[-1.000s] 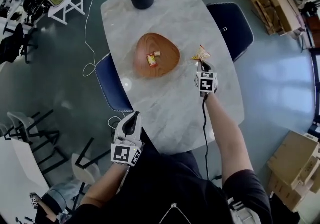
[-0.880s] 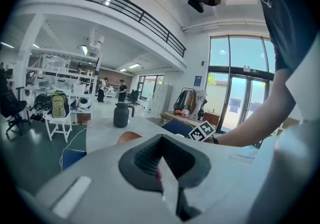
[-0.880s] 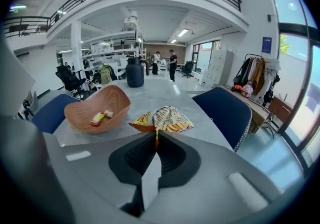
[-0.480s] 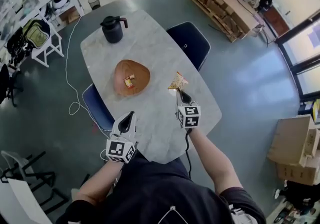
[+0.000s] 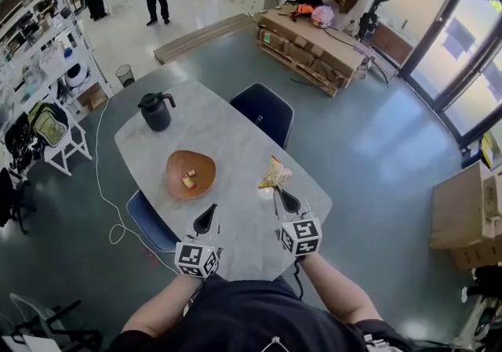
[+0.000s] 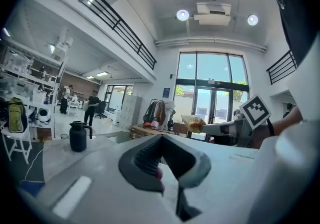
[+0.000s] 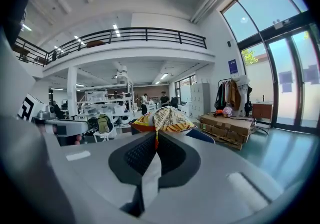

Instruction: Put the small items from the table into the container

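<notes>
Right tool (image 5: 278,194) is clenched on the bottom edge of a yellow snack bag (image 5: 274,174). In the right gripper view the two pads meet on the bag's crimped seam, and the bag (image 7: 162,118) stands upright above the tool (image 7: 156,140). The left gripper view shows the same bag (image 6: 194,123) held in the air, clear of the counter.

From the head view the bag hangs over the right part of the pale marble counter (image 5: 235,139), apart from the wooden bowl (image 5: 176,166) and to its right. The bowl sits near the middle of the counter with two small packets (image 5: 188,180) lying inside it.

The left tool (image 5: 210,211) hovers over the near edge of the counter, pointing towards the bowl. Its jaws are pressed together in the left gripper view (image 6: 162,143); a small reddish spot shows low in the gap, and I cannot tell what it is.

A dark jug (image 5: 156,111) stands at the far end of the counter. One blue chair (image 5: 263,107) is tucked in at the far right side, another (image 5: 149,221) at the near left.
</notes>
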`<state>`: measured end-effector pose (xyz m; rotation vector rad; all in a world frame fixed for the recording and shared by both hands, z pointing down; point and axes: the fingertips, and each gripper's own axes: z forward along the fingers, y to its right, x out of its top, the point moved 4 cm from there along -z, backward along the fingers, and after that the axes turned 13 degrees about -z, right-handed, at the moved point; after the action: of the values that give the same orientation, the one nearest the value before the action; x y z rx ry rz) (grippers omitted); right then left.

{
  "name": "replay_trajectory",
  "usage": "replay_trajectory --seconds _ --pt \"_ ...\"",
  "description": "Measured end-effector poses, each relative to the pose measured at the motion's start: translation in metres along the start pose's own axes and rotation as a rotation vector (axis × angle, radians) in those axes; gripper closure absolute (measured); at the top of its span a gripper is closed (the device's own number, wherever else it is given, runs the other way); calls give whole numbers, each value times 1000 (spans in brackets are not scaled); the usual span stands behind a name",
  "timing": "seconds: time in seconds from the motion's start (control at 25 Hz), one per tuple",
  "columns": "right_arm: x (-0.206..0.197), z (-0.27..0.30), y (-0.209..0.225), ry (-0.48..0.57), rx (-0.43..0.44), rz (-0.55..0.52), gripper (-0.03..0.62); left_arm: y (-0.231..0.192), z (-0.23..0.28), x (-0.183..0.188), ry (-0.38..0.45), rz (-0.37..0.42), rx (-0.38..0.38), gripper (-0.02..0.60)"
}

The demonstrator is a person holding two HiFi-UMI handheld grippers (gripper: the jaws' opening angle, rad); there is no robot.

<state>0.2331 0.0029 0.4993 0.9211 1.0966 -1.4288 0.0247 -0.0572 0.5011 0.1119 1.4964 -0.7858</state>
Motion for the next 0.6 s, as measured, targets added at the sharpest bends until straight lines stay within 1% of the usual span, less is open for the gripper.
replay_trajectory --seconds 0.16,0.4,0.6 --pt "9 -23 0 30 -34 -7 565 10 3 4 -4 1 -33 580" --pt "5 -43 0 47 -46 35 565 18 0 -4 -17 -4 -50 580" --pt "5 -47 -4 53 -41 45 565 21 2 -3 -20 3 -54 580"
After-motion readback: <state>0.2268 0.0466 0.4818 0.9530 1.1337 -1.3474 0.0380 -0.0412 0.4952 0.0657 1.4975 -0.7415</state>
